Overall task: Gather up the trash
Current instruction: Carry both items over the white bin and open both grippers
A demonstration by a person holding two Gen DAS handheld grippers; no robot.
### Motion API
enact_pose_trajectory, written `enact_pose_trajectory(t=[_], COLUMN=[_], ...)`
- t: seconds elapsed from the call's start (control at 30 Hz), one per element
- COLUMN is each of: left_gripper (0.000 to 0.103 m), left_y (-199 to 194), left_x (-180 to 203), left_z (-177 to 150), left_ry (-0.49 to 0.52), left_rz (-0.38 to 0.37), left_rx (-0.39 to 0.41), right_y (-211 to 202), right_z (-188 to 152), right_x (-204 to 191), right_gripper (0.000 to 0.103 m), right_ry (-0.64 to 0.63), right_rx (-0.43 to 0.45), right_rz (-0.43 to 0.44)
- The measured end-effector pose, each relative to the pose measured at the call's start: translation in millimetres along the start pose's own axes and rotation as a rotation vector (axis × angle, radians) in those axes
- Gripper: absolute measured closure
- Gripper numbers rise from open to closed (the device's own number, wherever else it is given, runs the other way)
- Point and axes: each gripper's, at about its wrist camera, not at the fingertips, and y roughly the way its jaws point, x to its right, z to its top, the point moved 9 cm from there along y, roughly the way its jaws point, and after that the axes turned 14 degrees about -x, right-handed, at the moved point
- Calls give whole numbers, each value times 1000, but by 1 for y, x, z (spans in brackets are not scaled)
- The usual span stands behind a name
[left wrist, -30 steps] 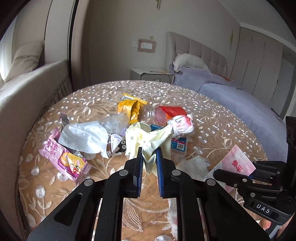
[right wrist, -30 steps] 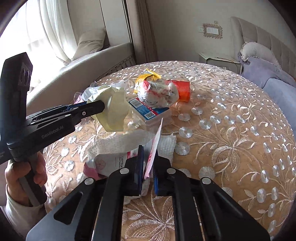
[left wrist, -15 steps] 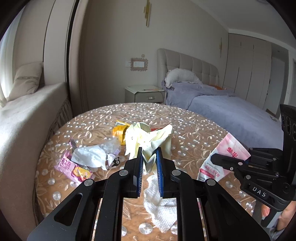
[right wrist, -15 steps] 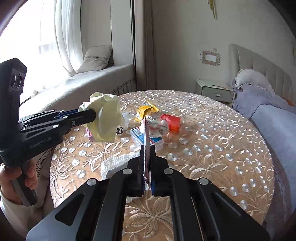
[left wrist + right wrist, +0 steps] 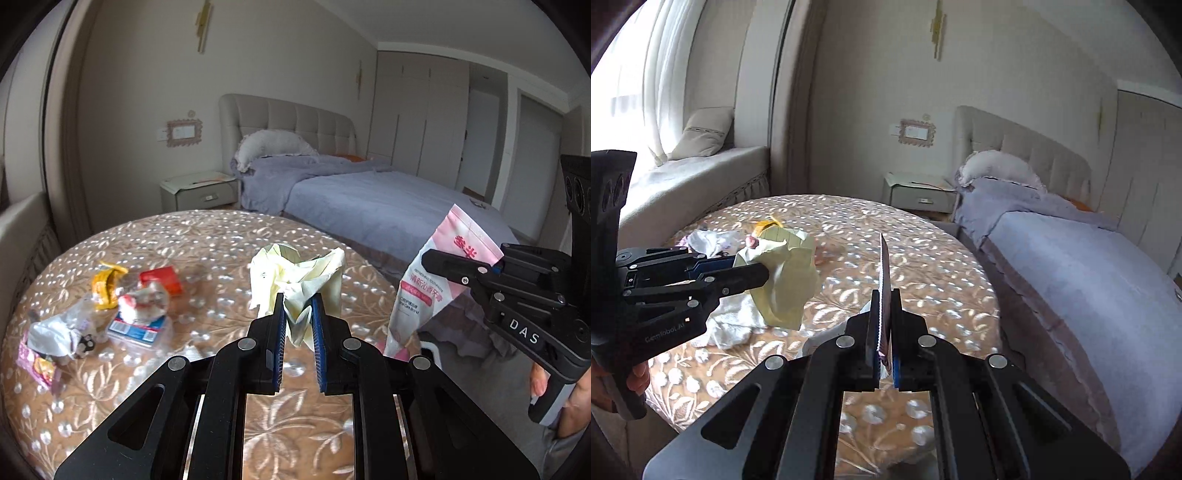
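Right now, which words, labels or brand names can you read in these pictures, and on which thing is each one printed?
"DAS": on the body of the right gripper, left wrist view.
"GenrobotAI", faint, partly blurred: on the body of the left gripper, right wrist view.
Pink and white pouch: red Chinese characters and small lines, too blurred to read.
Blue-labelled box on the table: print too small to read.

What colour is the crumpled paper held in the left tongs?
Pale yellow. The crumpled paper shows best in the left wrist view, pinched in the left tongs.
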Motion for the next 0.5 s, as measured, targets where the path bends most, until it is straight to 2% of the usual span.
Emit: enact_pose_trajectory(t=[0.17, 0.5], left_gripper=[90, 90], left_y=[23, 82], left_x=[58, 145], left_z=[5, 4], left_ry=[89, 220], left_rz=[-80, -167], left_rx=[-27, -119], right_y=[-11, -14], right_z=[-25, -74], right_x=[51, 128], right_gripper=[98, 98], right_ry=[63, 164], right_rx=[-9, -52], right_rz=[-99, -226])
